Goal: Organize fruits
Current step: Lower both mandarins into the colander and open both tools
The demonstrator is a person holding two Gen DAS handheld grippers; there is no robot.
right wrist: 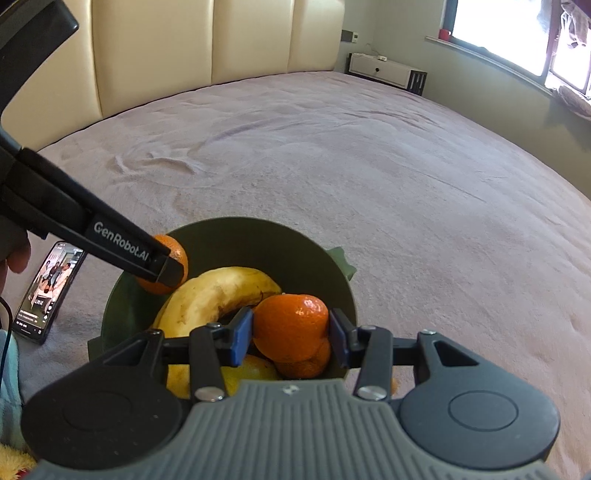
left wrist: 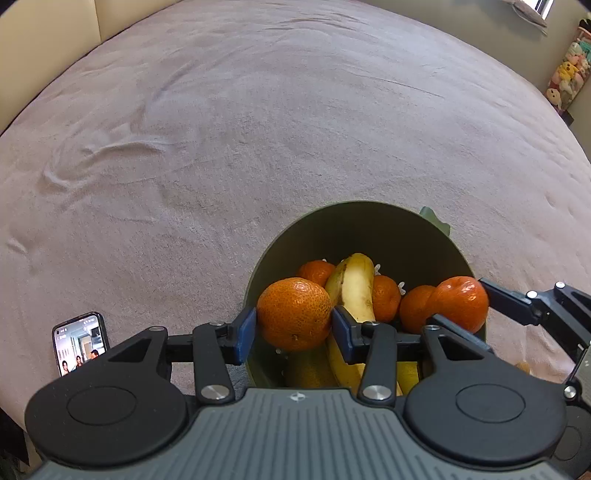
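A dark green bowl [left wrist: 354,225] [right wrist: 236,236] sits on the bed and holds a banana [left wrist: 352,284] [right wrist: 218,295], several mandarins and a yellow fruit [right wrist: 255,369]. My left gripper [left wrist: 293,326] is shut on a mandarin [left wrist: 293,314] over the bowl's left side; it also shows in the right wrist view [right wrist: 173,258]. My right gripper [right wrist: 291,338] is shut on another mandarin [right wrist: 291,325] over the bowl's right side; it shows in the left wrist view [left wrist: 461,302] too.
The bowl stands on a wide pinkish-grey bedspread [left wrist: 258,129]. A phone with a lit screen [left wrist: 79,343] [right wrist: 46,291] lies left of the bowl. A cream headboard [right wrist: 207,48] is at the back, a window [right wrist: 517,33] at the right.
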